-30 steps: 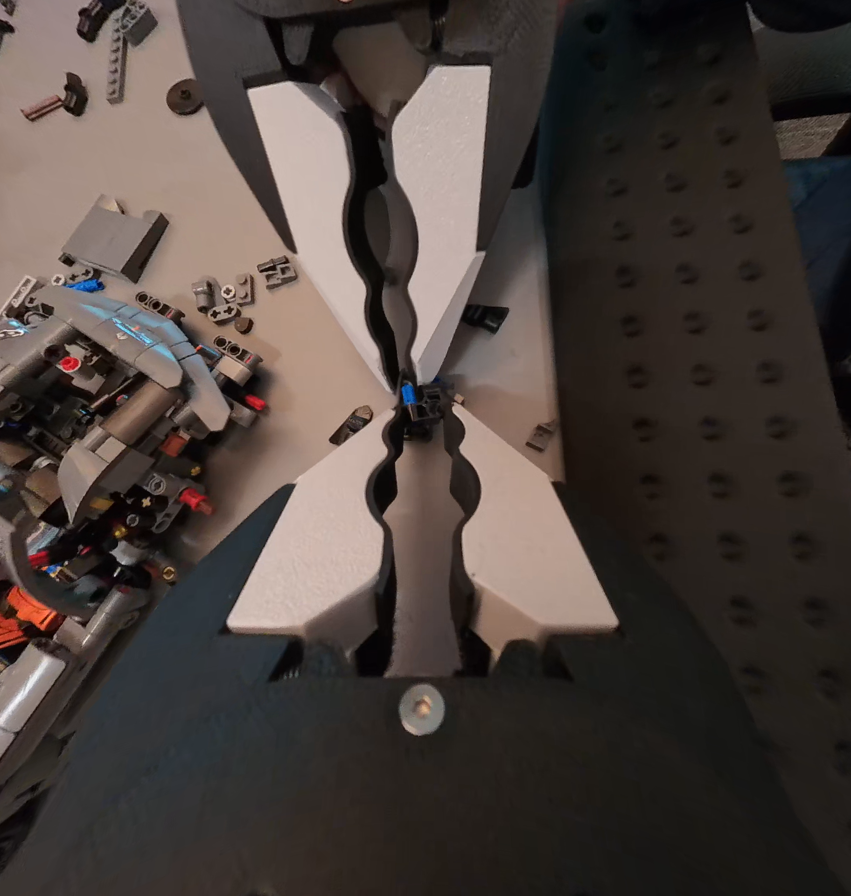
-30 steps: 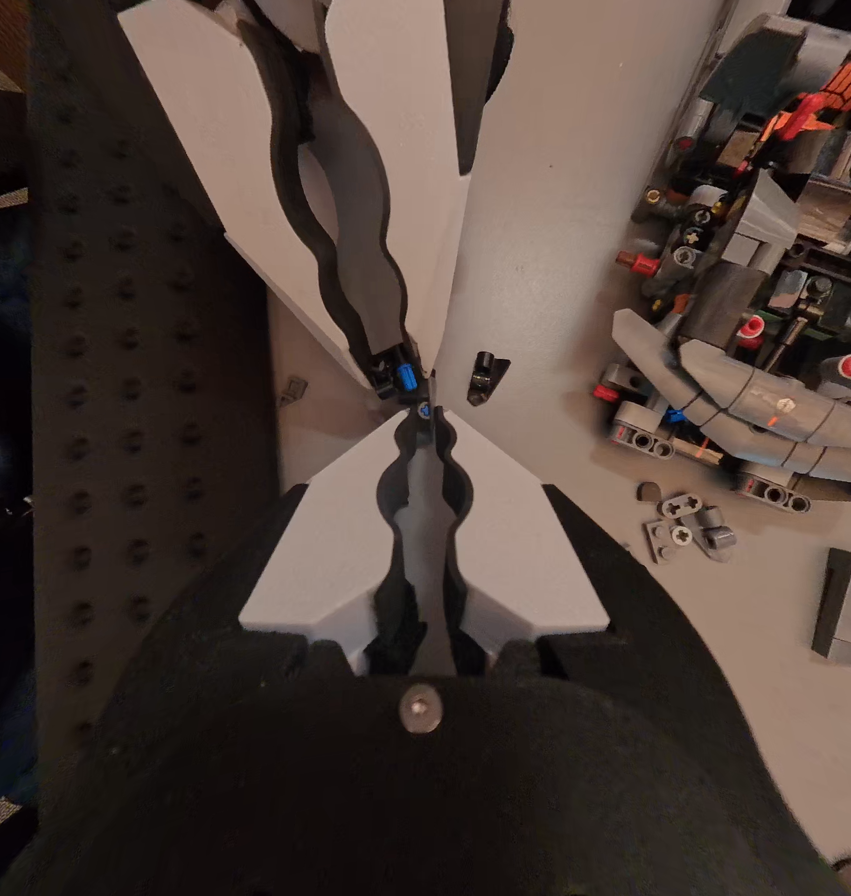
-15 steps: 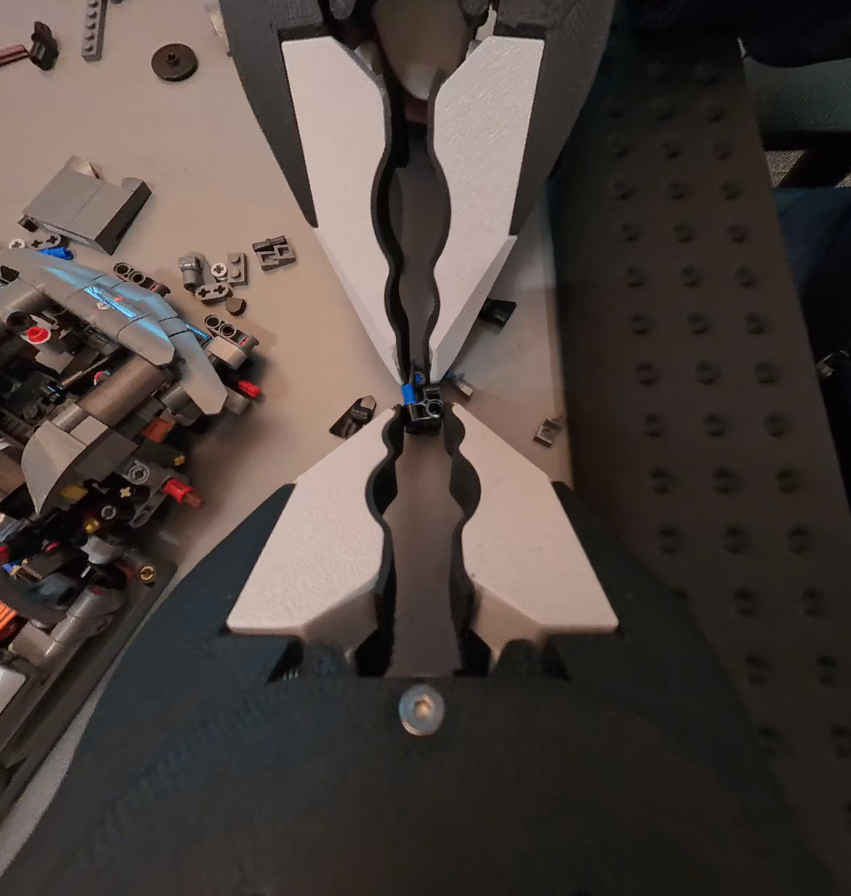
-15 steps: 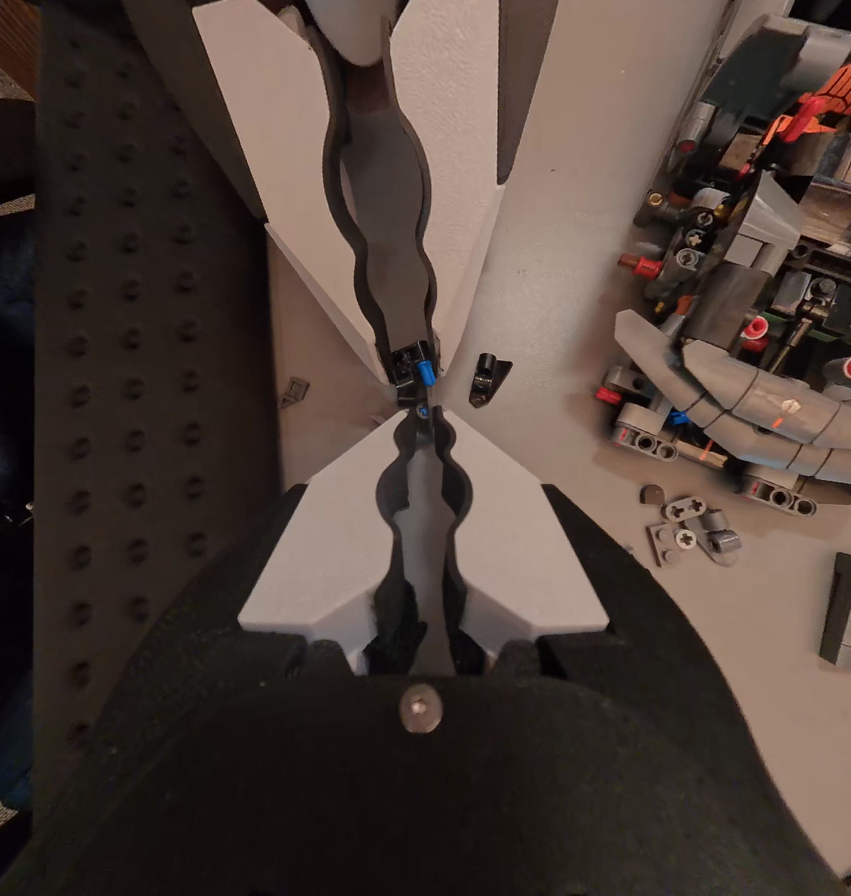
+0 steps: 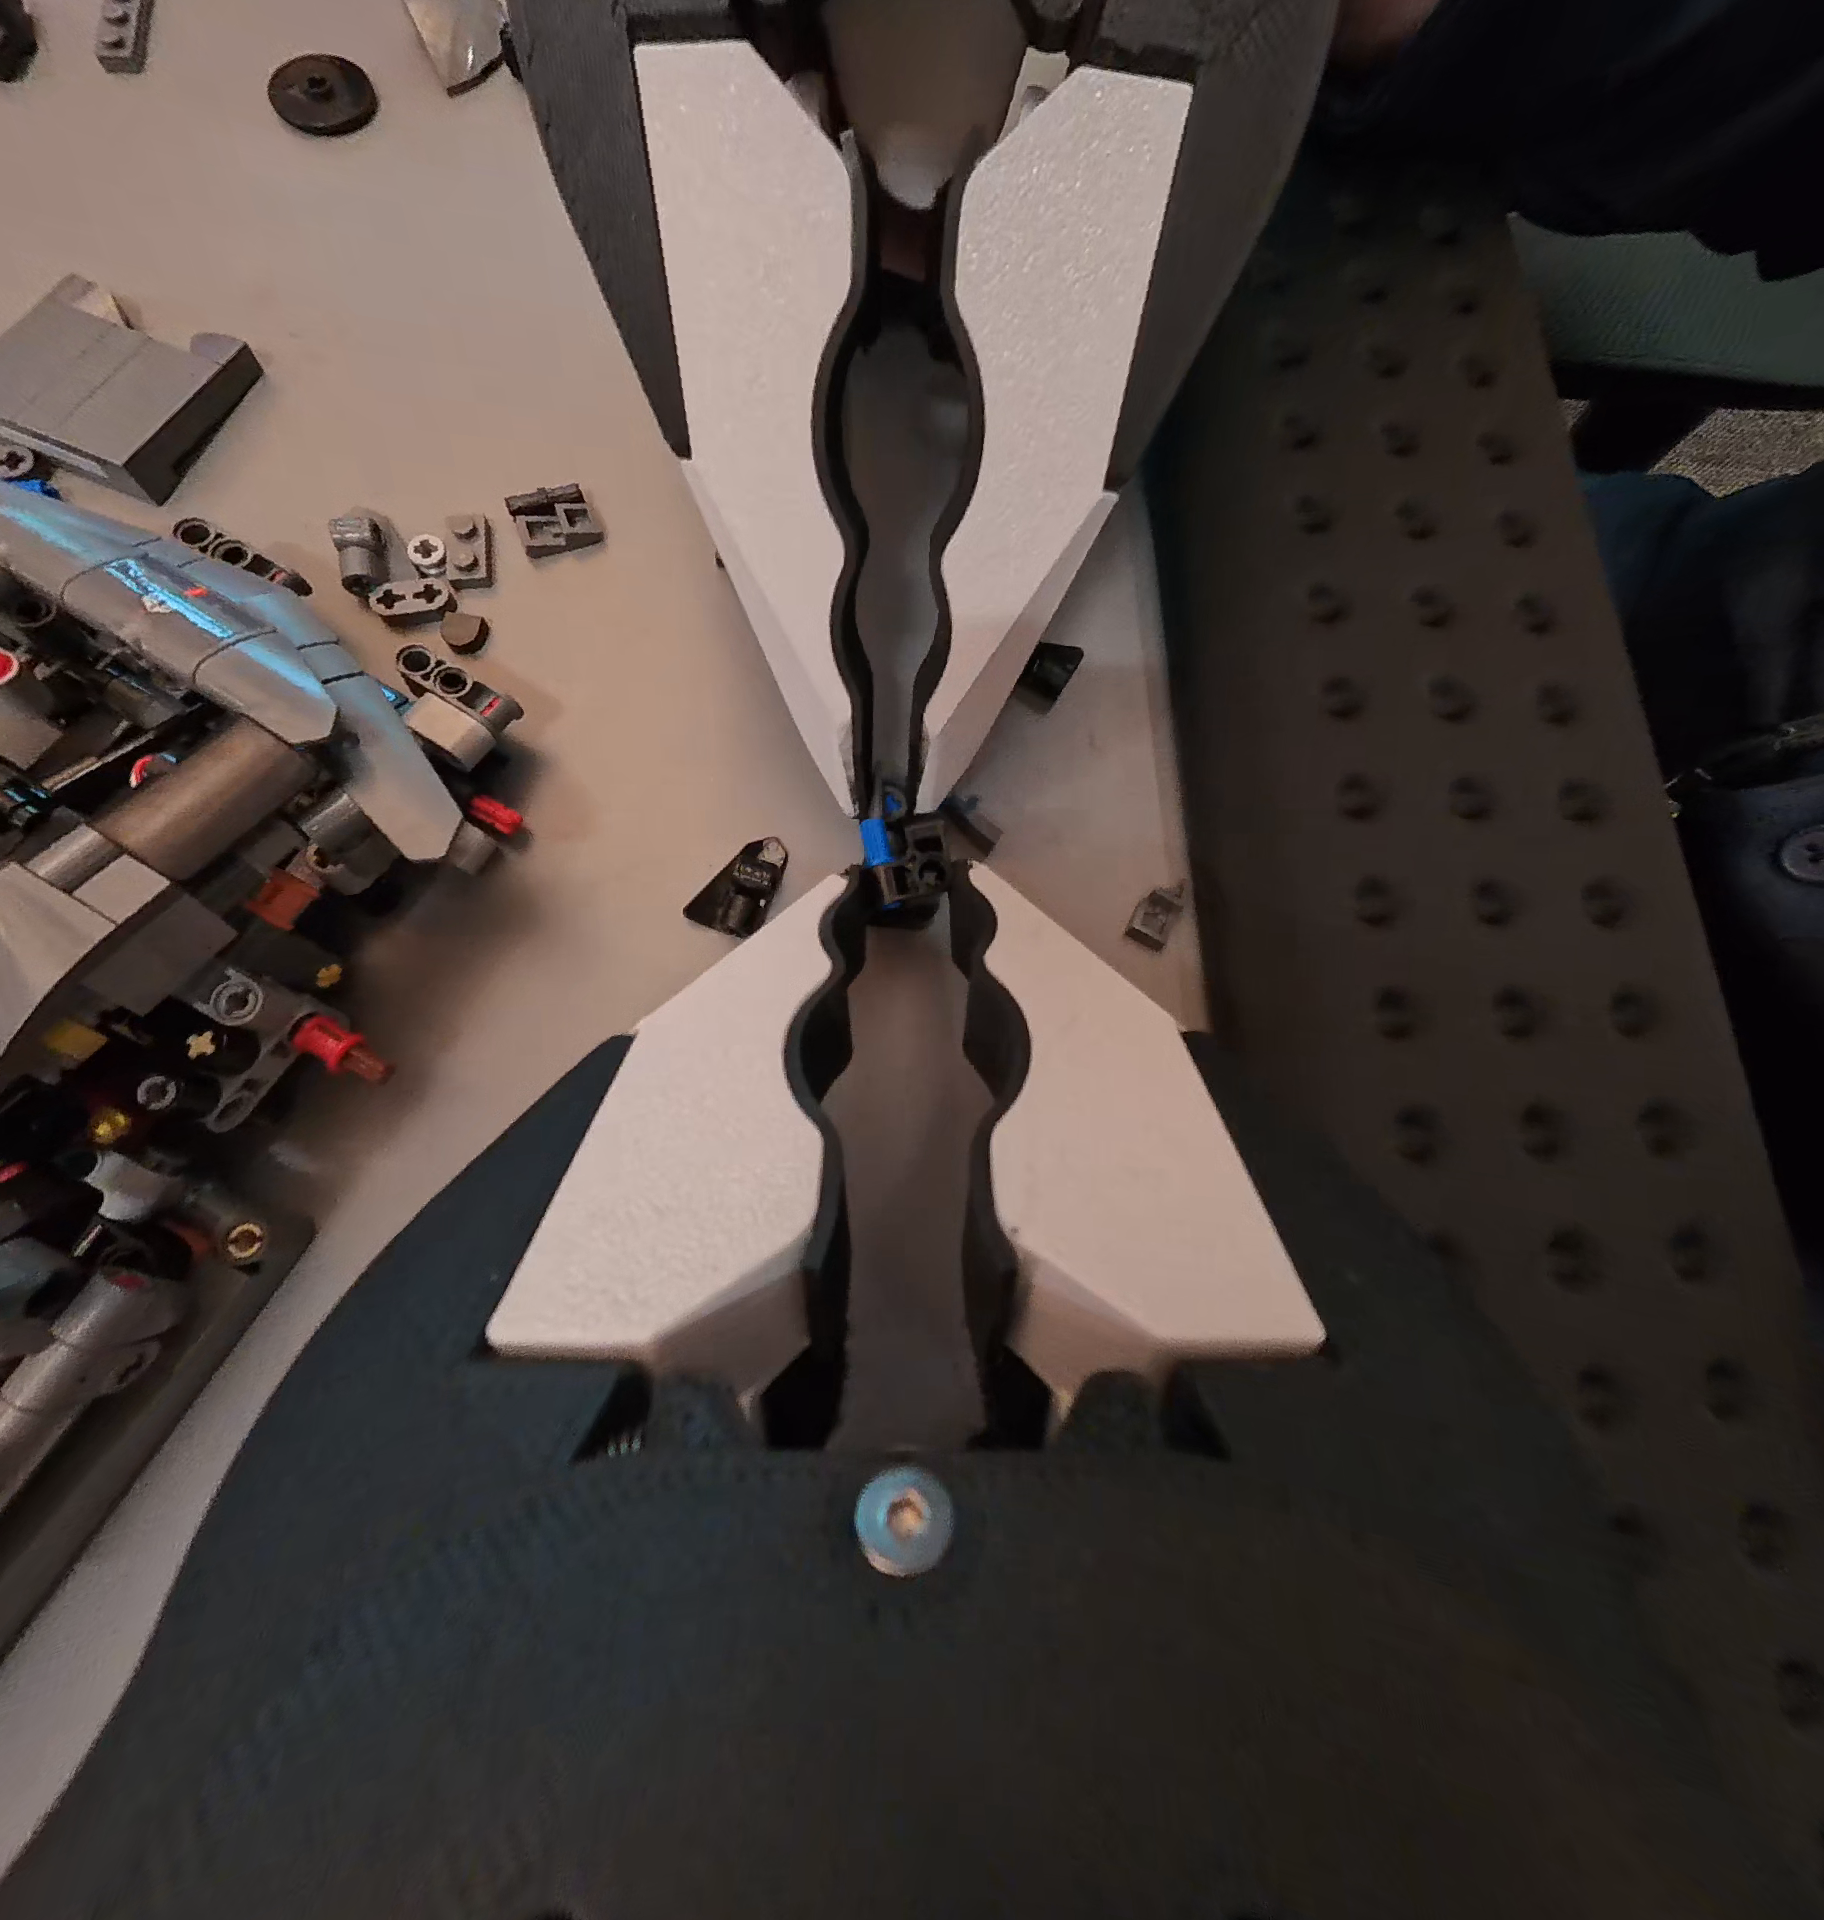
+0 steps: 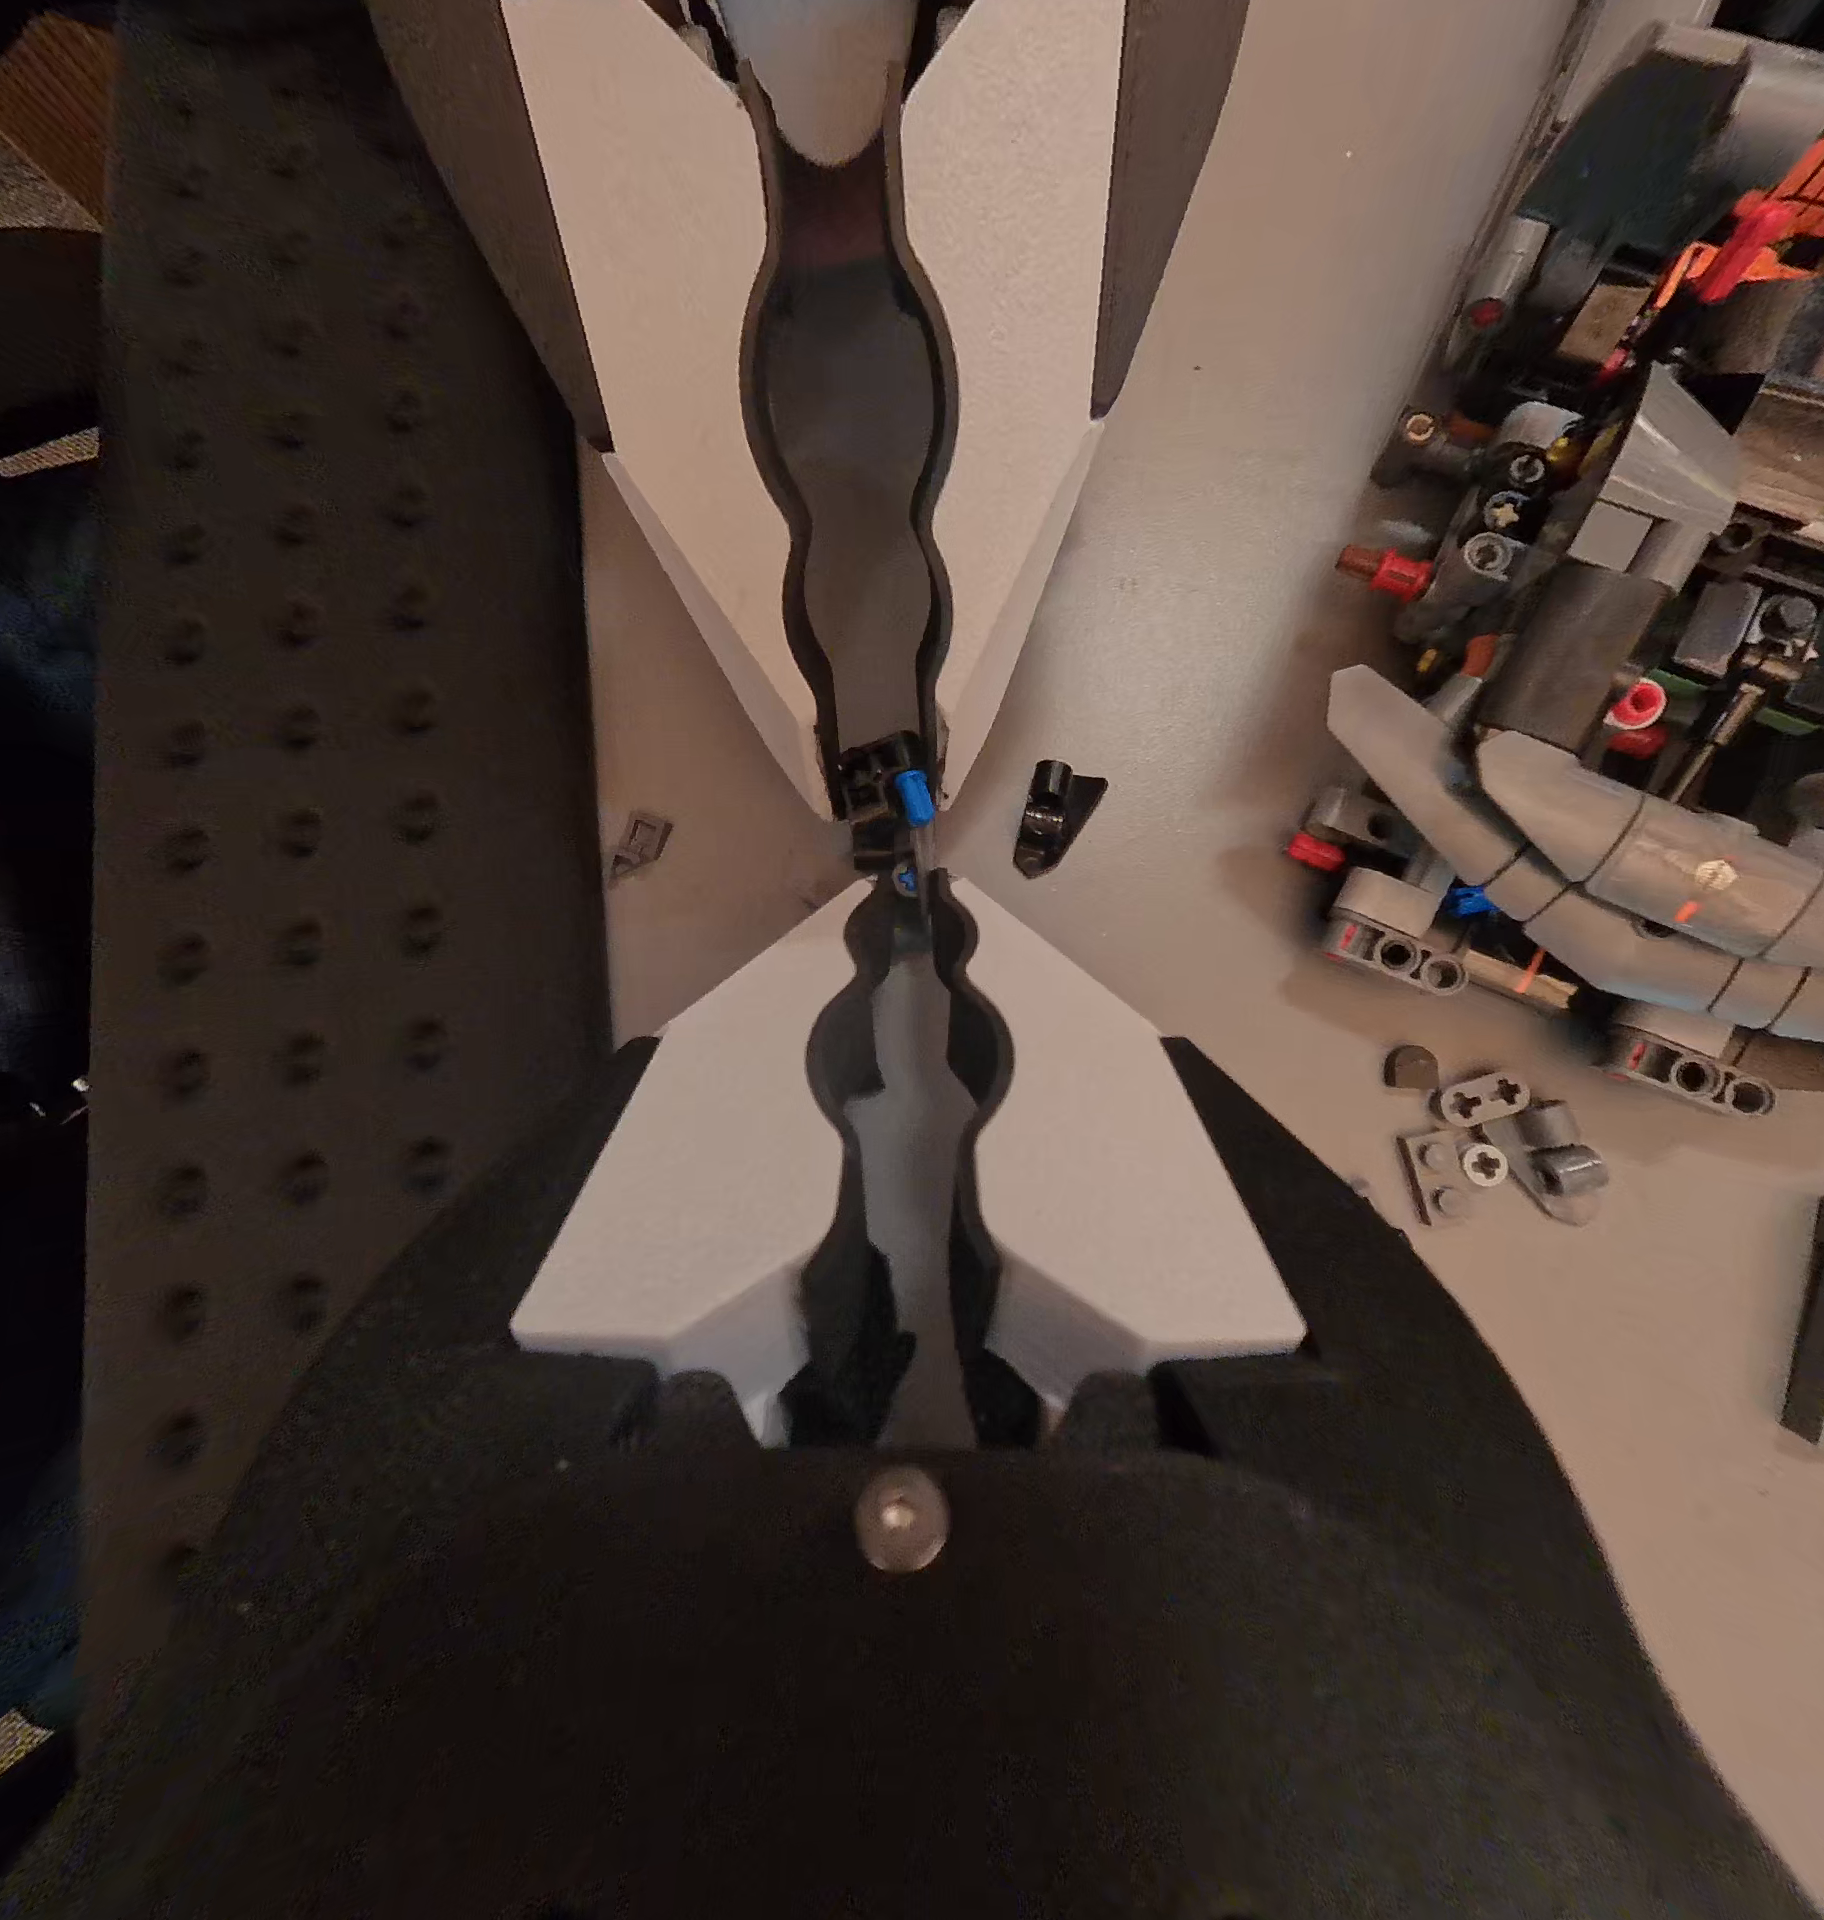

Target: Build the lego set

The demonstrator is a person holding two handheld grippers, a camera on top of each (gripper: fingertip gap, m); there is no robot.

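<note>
My left gripper [image 5: 903, 902] is shut on a small black connector [image 5: 913, 868] with a blue pin [image 5: 872, 840] in its side. My right gripper [image 6: 913, 899] faces it tip to tip and is shut on a small blue pin [image 6: 906, 881]. In the right wrist view the black connector [image 6: 866, 795] and its blue pin [image 6: 913, 795] sit just beyond my right fingertips, touching or nearly touching the held pin. In the left wrist view the right gripper's fingers [image 5: 752, 436] come down from the top. Both pieces are held above the grey table.
A partly built grey Lego model [image 5: 160, 727] lies on the table [image 5: 575, 312], also in the right wrist view [image 6: 1635, 852]. Loose grey pieces [image 5: 420, 571] and a black wedge piece [image 5: 742, 883] lie nearby. A black perforated board [image 5: 1459, 831] borders the table. Left and right tips are no more than a few centimetres apart.
The two grippers have swung into a straight head-on line. The right gripper's tips have come closer to the black connector in the left gripper. Both stayed shut.
</note>
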